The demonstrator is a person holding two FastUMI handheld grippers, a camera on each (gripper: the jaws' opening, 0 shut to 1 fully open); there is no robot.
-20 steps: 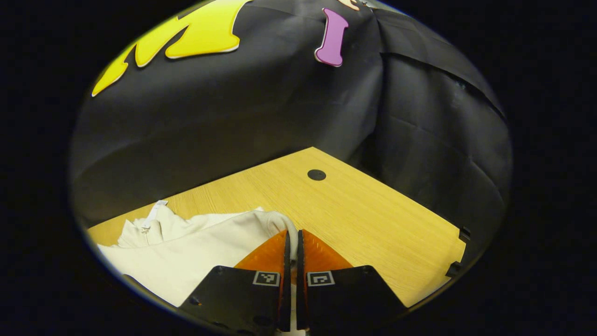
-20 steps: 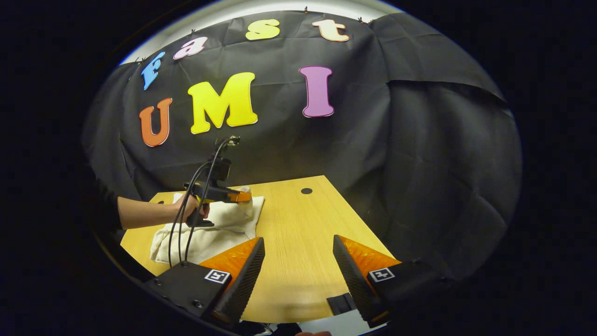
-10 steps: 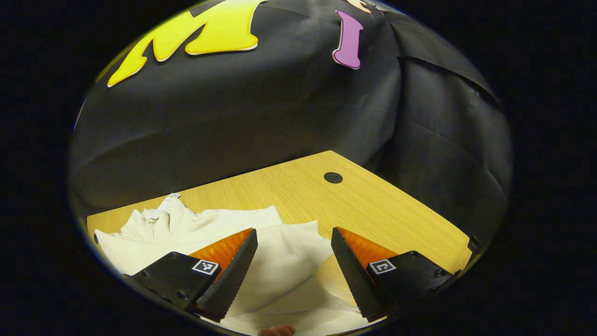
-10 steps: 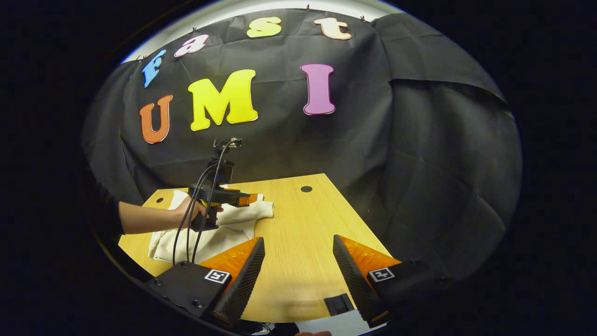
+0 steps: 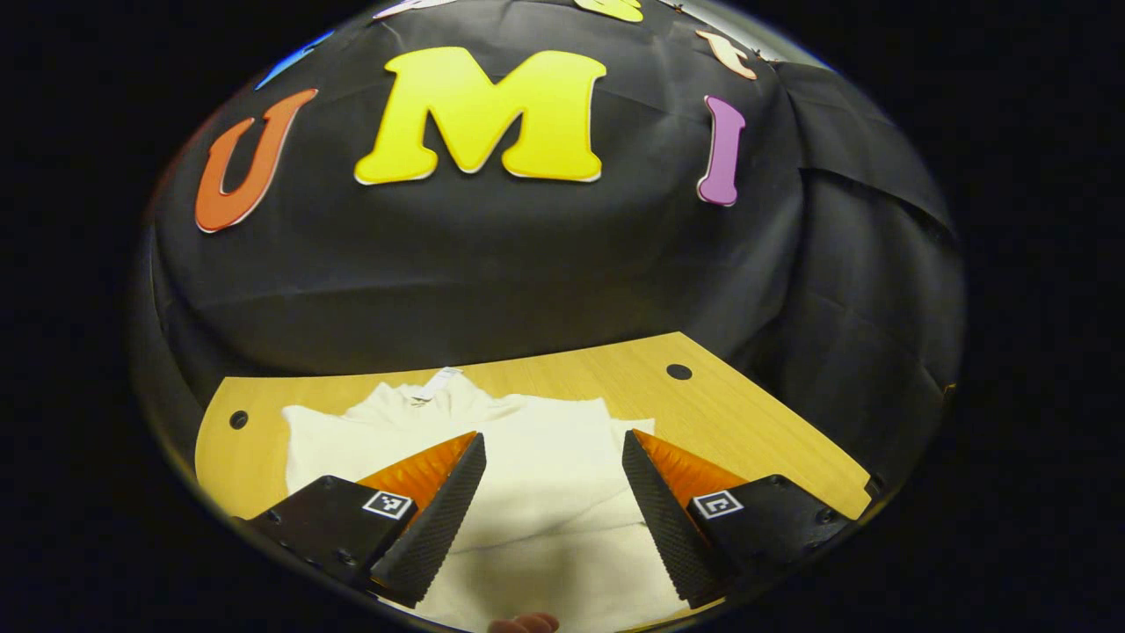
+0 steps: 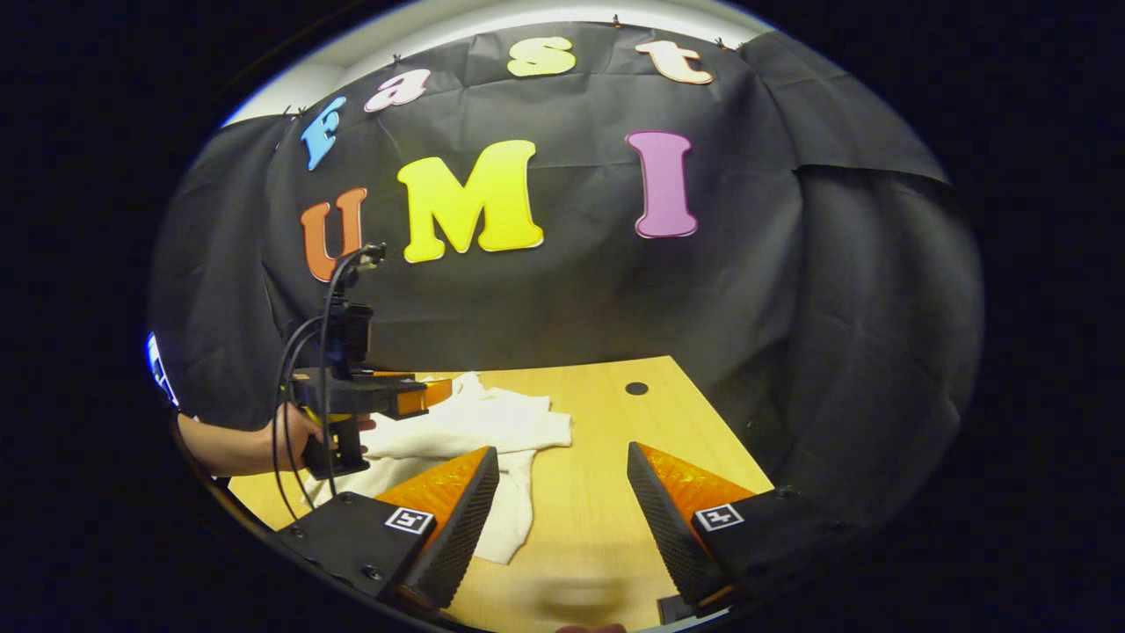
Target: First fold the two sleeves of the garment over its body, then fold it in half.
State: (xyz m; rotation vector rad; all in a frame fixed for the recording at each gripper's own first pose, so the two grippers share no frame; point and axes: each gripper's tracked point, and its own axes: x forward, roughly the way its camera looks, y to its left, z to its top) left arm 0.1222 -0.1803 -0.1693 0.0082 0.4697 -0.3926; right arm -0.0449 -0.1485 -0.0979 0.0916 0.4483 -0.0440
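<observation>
Garment (image 5: 545, 457): cream top, lying flat on the bench (image 5: 756, 422), collar toward 12 o'clock in the left gripper view, nearer the 9 o'clock side of the bench in the right gripper view.
Sleeve (image 6: 514, 426): lying across the body, its cuff end pointing toward 3 o'clock in the right gripper view.
Left gripper (image 5: 552, 514): fingers spread apart, gripping nothing, hovering over the garment's body; a second ago they were pinched shut on cloth, so the sleeve has just been dropped.
Left gripper's pose: backing off and swinging to face the collar, judging by the shifted view.
Right gripper (image 6: 562, 519): fingers parted, empty, waiting over bare bench at 3 o'clock of the garment.
Hand (image 6: 303, 432): gripping the left gripper's handle at 9 o'clock in the right gripper view.
Task reading: one sleeve fold is probably done; whether the other sleeve is folded, cannot tell; the half fold is not yet made.
</observation>
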